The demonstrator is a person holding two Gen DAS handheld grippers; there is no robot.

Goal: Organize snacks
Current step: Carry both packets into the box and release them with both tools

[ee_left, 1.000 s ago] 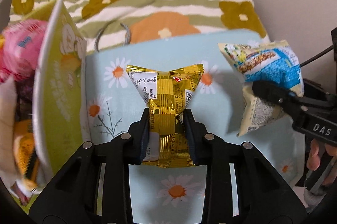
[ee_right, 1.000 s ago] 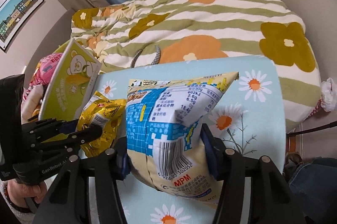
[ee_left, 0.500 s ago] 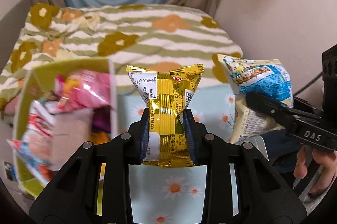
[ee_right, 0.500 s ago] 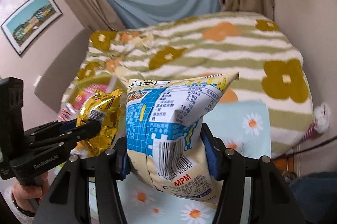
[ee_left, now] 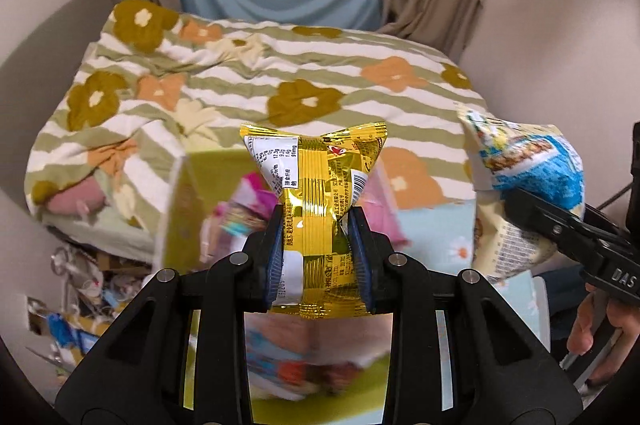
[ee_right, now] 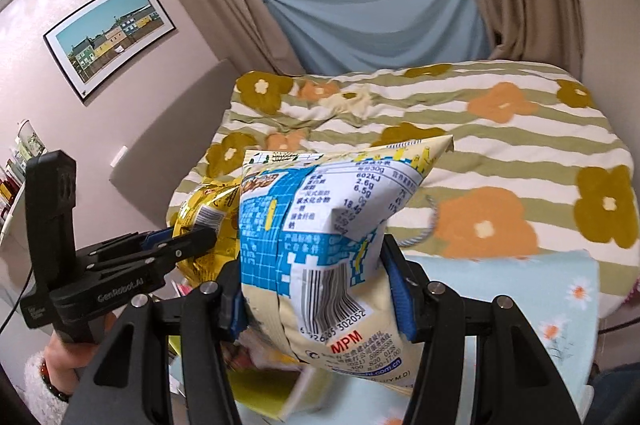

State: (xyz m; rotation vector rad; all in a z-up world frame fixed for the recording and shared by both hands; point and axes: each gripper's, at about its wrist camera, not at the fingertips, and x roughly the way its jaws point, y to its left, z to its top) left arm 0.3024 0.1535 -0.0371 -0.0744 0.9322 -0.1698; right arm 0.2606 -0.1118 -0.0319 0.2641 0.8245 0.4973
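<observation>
A gold foil snack packet (ee_left: 320, 221) is clamped upright between the blue pads of the left gripper (ee_left: 319, 257), whose jaws are closed tight on the packet's pinched middle. The gripper is tilted steeply downward, and the packet is held in the air above a yellow-green box (ee_left: 176, 209) that is blurred but can be seen to contain pink and other coloured snack packs.

A larger blue and cream snack bag (ee_right: 324, 253) is gripped at its lower half by the right gripper (ee_right: 320, 289), with the jaws pressed against both sides of the bag so that it bulges upward above them. This gripper is angled down less steeply. The bag is held beside the gold packet, to its right, over a pale blue daisy-print cloth (ee_right: 520, 289).

In the right wrist view, the left gripper's handle is seen grasped by a hand (ee_right: 68, 357) in a fluffy white sleeve with a bead bracelet. In the left wrist view, fingers (ee_left: 600, 337) are seen wrapped around the right gripper's handle. A bed with a striped floral blanket (ee_left: 280, 73) lies behind both.
</observation>
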